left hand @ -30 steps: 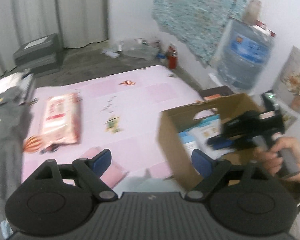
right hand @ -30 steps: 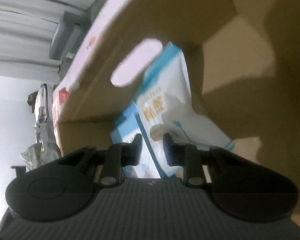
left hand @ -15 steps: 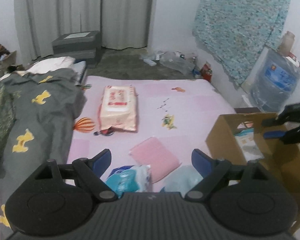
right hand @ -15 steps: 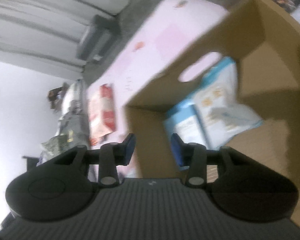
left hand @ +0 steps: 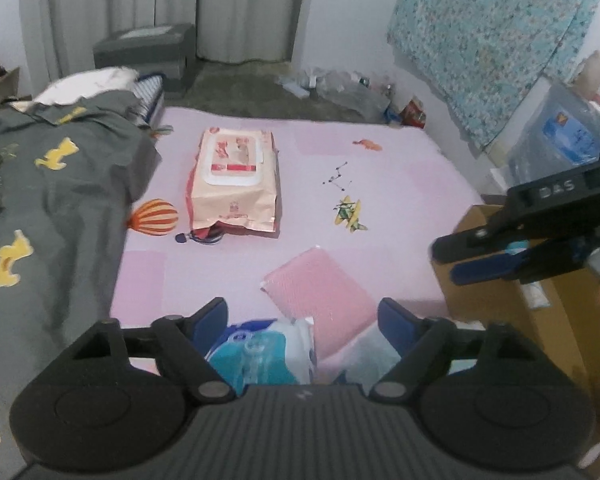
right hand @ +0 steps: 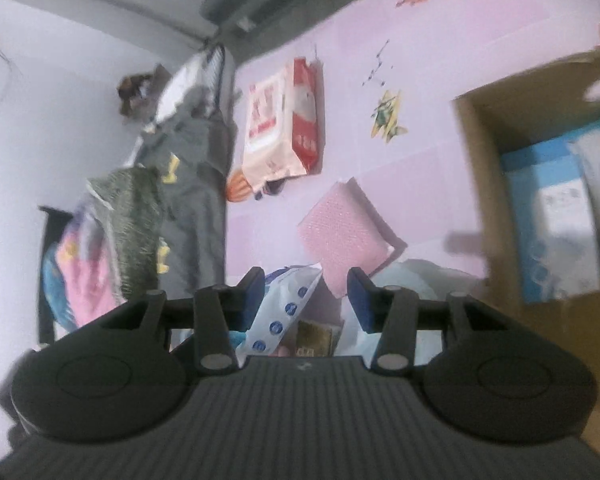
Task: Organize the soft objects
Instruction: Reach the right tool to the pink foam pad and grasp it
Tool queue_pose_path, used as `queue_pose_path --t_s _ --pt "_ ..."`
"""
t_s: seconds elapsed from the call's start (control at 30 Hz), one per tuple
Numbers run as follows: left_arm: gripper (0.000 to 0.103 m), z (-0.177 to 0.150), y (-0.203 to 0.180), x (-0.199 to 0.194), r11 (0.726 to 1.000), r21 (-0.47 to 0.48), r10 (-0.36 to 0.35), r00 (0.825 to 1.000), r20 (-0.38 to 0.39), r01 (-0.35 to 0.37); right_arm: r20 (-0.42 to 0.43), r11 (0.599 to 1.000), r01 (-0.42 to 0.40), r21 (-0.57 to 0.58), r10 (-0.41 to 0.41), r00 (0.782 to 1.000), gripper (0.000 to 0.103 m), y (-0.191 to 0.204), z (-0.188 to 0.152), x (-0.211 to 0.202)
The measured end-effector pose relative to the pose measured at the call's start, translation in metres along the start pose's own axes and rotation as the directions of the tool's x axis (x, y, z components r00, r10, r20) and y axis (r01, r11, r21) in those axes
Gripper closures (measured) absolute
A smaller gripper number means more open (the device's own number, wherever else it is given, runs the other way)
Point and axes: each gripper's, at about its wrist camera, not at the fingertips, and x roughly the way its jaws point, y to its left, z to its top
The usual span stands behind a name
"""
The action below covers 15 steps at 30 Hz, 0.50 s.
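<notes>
Left gripper (left hand: 302, 314), mine: jaws wide but just narrowing, empty, blue-white packet (left hand: 266, 354) below between them, pink pad (left hand: 320, 294) just beyond.

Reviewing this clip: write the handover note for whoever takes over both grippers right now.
Left gripper: open, empty, jaws just closing a little, above the blue-and-white pack.
Right gripper: open, empty, jaws just opening, beside the cardboard box.
Done: blue-and-white packs lie in the box.
Left on the pink bed sheet: wipes pack, pink pad, blue-and-white pack, and a pale bag.
</notes>
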Motion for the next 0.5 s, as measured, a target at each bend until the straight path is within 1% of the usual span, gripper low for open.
queue_pose_path --t_s 0.1,0.17,0.2,0.3,0.4,0.5 --pt "0.029 0.012 0.006 0.036 0.999 -0.008 -0.031 0.997 -0.067 0.031 -0.020 0.998 0.055 -0.006 -0.056 0.998 0.058 0.004 0.014 0.036" --pt "0.032 0.019 0.014 0.064 0.997 -0.049 -0.061 0.989 -0.134 0.055 -0.037 0.996 0.089 0.001 -0.089 0.995 0.058 0.005 0.024 0.057" --pt "0.033 0.021 0.018 0.076 0.995 -0.069 -0.079 0.983 -0.165 0.069 -0.044 0.995 0.103 0.005 -0.103 0.994 0.058 0.004 0.029 0.065" --pt "0.033 0.027 0.031 0.112 0.985 -0.136 -0.137 0.957 -0.254 0.105 -0.068 0.989 0.147 0.007 -0.146 0.987 0.058 -0.001 0.043 0.095" --pt "0.033 0.026 0.037 0.138 0.979 -0.170 -0.163 0.934 -0.318 0.114 -0.091 0.984 0.179 0.013 -0.177 0.980 0.058 -0.008 0.053 0.121" --pt "0.037 0.025 0.038 0.153 0.979 -0.166 -0.166 0.924 -0.344 0.114 -0.114 0.980 0.201 0.004 -0.199 0.973 0.058 -0.013 0.060 0.140"
